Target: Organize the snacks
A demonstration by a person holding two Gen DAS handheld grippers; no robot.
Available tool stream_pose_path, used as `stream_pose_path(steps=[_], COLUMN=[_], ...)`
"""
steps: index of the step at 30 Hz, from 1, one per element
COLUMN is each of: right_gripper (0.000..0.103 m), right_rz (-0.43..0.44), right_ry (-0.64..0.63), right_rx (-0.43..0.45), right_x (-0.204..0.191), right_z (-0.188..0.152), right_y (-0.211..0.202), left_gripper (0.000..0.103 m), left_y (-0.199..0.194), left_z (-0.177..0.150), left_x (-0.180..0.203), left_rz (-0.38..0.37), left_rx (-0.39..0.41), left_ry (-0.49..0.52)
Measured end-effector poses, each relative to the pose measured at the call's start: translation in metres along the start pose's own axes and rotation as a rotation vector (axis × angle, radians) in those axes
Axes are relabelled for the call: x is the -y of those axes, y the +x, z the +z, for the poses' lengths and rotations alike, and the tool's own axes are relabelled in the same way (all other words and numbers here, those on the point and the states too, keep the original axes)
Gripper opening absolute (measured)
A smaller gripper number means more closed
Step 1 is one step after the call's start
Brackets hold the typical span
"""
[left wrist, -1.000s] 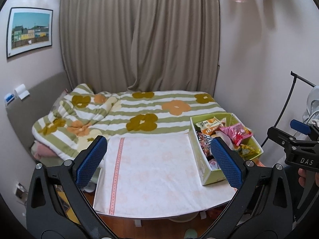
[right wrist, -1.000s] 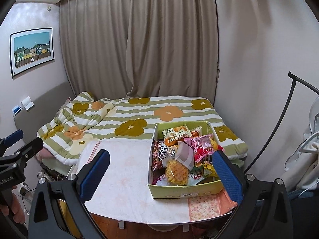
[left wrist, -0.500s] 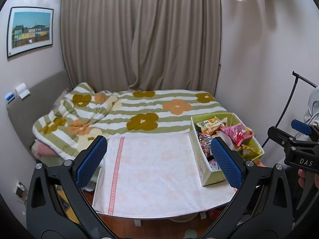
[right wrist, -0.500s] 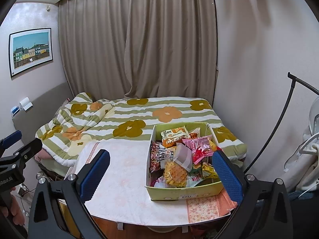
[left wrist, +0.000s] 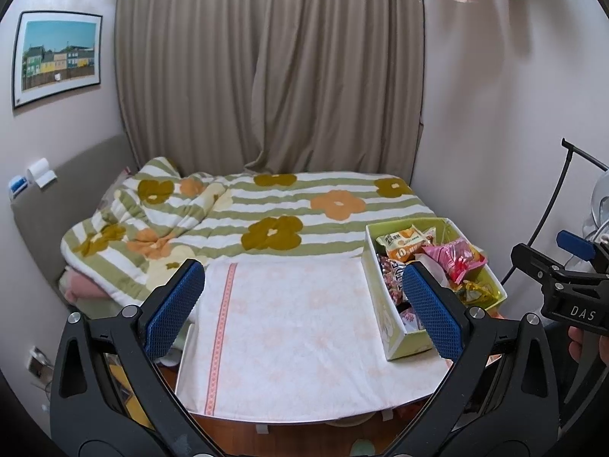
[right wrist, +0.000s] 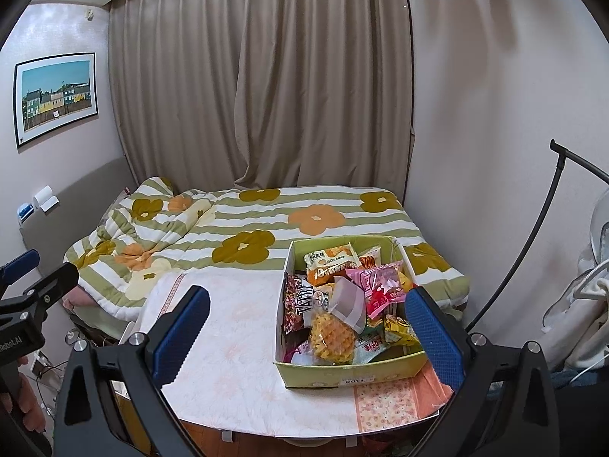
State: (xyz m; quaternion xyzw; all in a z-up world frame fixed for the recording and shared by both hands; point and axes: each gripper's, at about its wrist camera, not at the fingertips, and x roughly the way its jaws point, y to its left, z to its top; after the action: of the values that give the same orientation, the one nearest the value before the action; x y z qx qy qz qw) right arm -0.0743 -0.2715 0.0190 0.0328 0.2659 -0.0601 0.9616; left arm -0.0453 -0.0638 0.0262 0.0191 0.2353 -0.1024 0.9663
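Note:
A green cardboard box [right wrist: 354, 375] stands on the right part of a small table under a white and pink cloth [right wrist: 228, 339]. It is heaped with snack packets: an orange one [right wrist: 333, 262], a pink one [right wrist: 382, 285], a dark red one [right wrist: 298, 304] and a bag of waffles [right wrist: 329, 337]. My right gripper [right wrist: 308, 293] is open in front of the box, holding nothing. My left gripper [left wrist: 301, 268] is open over the bare cloth [left wrist: 297, 323], with the box [left wrist: 390, 339] beside its right finger. The right gripper's black frame [left wrist: 559, 289] shows at the edge.
Behind the table lies a bed with a green-striped flower duvet [left wrist: 274, 205], and a beige curtain [left wrist: 266, 76] behind that. A curved black stand rod [right wrist: 540, 228] and white clothing [right wrist: 586, 304] stand at the right. A hand [right wrist: 23, 411] holds the left gripper.
Both views have drifted only slightly; in the right wrist view the box sits a touch further left. Both grippers stay open and nothing on the table has moved.

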Motion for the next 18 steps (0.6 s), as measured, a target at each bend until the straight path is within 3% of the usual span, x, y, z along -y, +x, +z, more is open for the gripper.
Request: stream_pose_path(steps=[18], right_gripper=[0.102], right_rz=[-0.001], right_ry=[-0.006], right_rx=[0.000], right_x=[-0.001], right_z=[0.005], right_y=[0.007], left_gripper=[0.103], left_y=[0.012], left_z=[0.002], left_x=[-0.009], left_rz=[0.001], left_rx=[-0.013], left_ry=[-0.021])
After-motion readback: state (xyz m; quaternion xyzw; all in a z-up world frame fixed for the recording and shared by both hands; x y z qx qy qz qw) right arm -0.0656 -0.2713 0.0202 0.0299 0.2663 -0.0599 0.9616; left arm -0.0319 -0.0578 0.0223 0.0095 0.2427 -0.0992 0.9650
